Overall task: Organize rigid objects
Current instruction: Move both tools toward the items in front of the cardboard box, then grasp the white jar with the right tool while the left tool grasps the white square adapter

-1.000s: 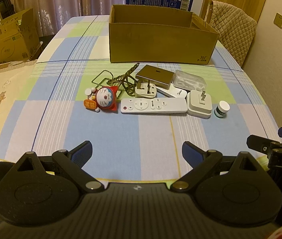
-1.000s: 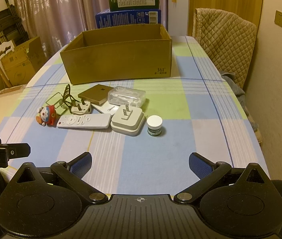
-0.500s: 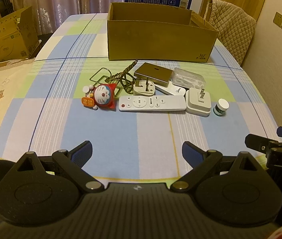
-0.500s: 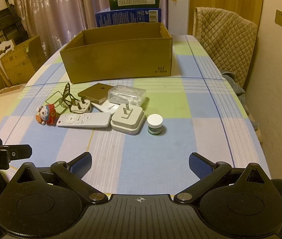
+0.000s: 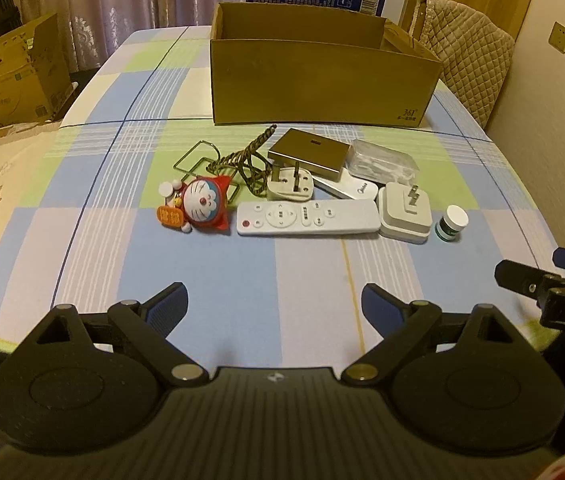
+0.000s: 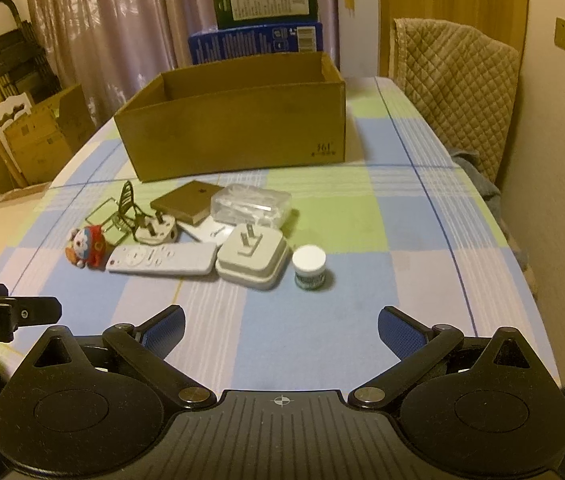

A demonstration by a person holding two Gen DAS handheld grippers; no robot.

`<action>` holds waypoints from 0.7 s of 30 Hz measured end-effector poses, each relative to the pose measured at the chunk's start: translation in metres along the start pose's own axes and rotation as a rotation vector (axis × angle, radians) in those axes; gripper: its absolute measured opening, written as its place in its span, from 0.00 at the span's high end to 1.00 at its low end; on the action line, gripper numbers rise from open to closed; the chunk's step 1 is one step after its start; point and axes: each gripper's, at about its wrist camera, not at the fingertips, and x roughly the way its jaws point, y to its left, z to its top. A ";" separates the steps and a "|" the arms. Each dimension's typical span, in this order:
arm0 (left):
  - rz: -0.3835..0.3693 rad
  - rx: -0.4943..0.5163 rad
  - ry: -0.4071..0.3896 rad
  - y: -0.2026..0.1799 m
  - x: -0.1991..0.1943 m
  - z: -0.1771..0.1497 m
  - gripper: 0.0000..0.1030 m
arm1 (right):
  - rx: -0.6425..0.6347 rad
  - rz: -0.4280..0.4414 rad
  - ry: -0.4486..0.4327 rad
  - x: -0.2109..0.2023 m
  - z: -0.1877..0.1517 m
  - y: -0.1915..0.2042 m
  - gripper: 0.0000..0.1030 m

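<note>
Checked tablecloth (image 5: 94, 240) in blue, green and lilac covers the table, dim warm room. Left gripper (image 5: 274, 300) low at near edge, jaws spread wide, nothing between them. Right gripper (image 6: 280, 326) likewise wide apart and empty, beside the left one. Ahead of both, well apart from the fingertips, a cluster of small rigid items lies mid-table. Nearest row, left to right: red and blue cat figurine (image 5: 202, 206), white remote (image 5: 306, 218) with red button lying flat, white square adapter (image 5: 404, 212) prongs up, small white-capped jar (image 5: 451, 224) upright just beside the adapter. Behind them: white three-pin plug (image 5: 290, 186) prongs up touching the remote's far edge, wire stand (image 5: 218, 160), brown flat box (image 5: 308, 154) resting partly on a second white remote (image 5: 354, 190), clear plastic case (image 5: 382, 164). Farther back, open cardboard box (image 5: 322, 76), its inside hidden from here. Beyond it stacked blue and green cartons (image 6: 258, 40), curtains, quilted chair (image 6: 454, 88) at right.
</note>
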 end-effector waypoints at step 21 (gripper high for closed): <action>0.048 -0.011 0.024 0.020 0.065 0.026 0.11 | -0.017 -0.043 0.037 0.083 0.010 -0.025 0.38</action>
